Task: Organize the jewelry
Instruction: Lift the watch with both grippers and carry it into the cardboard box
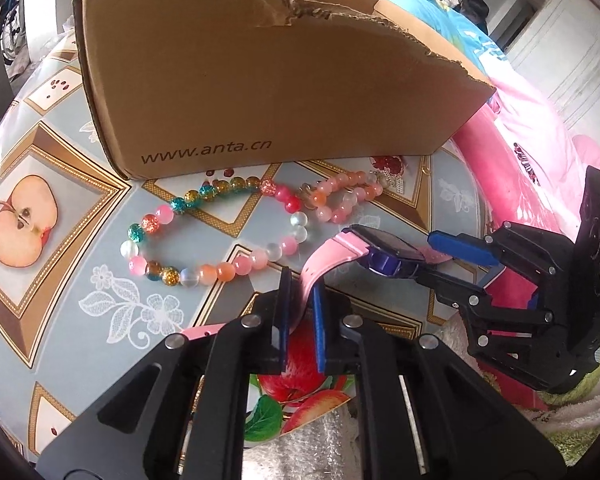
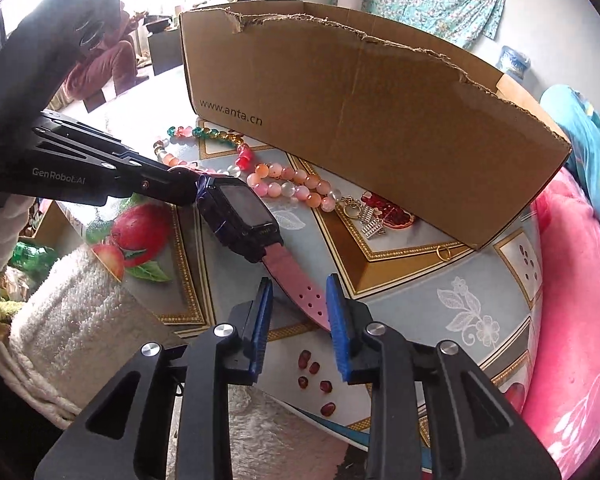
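A pink-strapped watch with a dark face (image 1: 384,254) (image 2: 242,216) is held above the table. My left gripper (image 1: 302,320) is shut on one pink strap; it also shows in the right wrist view (image 2: 192,190). My right gripper (image 2: 298,320) is open, its blue pads either side of the other strap's end; in the left wrist view (image 1: 440,256) its fingers flank the watch. A multicoloured bead bracelet (image 1: 204,236) (image 2: 196,140) and a peach-pink bead bracelet (image 1: 340,198) (image 2: 296,188) lie on the table before the torn cardboard box (image 1: 260,80) (image 2: 360,128).
A silver trinket (image 2: 372,224) and a gold ring (image 2: 444,253) lie by the box's near corner. The round table (image 1: 80,240) has a fruit-print cloth. A white towel (image 2: 80,312) lies at its near edge. Pink bedding (image 2: 572,300) lies to the right.
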Motion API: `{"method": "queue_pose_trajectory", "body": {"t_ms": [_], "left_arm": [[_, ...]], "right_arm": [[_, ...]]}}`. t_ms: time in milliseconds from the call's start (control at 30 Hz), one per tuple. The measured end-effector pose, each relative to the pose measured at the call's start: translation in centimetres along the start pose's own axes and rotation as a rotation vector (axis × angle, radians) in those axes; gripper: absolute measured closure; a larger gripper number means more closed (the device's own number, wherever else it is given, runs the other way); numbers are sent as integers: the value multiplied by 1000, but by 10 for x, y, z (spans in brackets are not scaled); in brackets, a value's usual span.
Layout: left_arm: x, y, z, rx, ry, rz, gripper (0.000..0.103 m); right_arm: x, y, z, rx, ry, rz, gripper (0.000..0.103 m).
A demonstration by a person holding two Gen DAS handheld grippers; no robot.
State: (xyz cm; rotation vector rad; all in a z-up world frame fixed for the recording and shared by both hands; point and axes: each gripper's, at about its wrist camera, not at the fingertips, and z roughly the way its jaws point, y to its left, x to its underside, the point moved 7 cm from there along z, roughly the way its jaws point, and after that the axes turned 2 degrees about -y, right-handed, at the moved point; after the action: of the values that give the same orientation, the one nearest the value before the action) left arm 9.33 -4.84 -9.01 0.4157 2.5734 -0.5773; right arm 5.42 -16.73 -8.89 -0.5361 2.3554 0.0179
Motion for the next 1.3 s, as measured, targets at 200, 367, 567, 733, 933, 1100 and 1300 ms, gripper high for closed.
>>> {"method": "queue_pose_trajectory", "body": {"t_ms": [200, 367, 567, 733, 933, 1100, 1300], "left_arm": [[-1, 1, -1, -3, -12, 3, 95], [1, -12, -10, -36, -59, 79, 97], [-12, -29, -54, 18, -164, 133, 99], [-50, -42, -106, 59, -280, 162, 100], [-122, -40, -129, 35, -351, 173, 100], [-179, -23, -99, -27, -283, 152, 100], [-214, 17, -32, -38, -101, 55, 100]], "right_arm": [[-6, -6, 6, 13, 2, 65, 89], [-10, -7, -11, 29, -29, 104, 98], [-33, -10, -49, 56, -100, 126, 98], [-78, -22, -90, 70, -209, 110, 98], [-149, -60, -90, 15, -258, 90, 98], [-193, -97, -43, -64, -132, 119, 98], [-208, -126, 38, -159, 101, 173, 98]]}}
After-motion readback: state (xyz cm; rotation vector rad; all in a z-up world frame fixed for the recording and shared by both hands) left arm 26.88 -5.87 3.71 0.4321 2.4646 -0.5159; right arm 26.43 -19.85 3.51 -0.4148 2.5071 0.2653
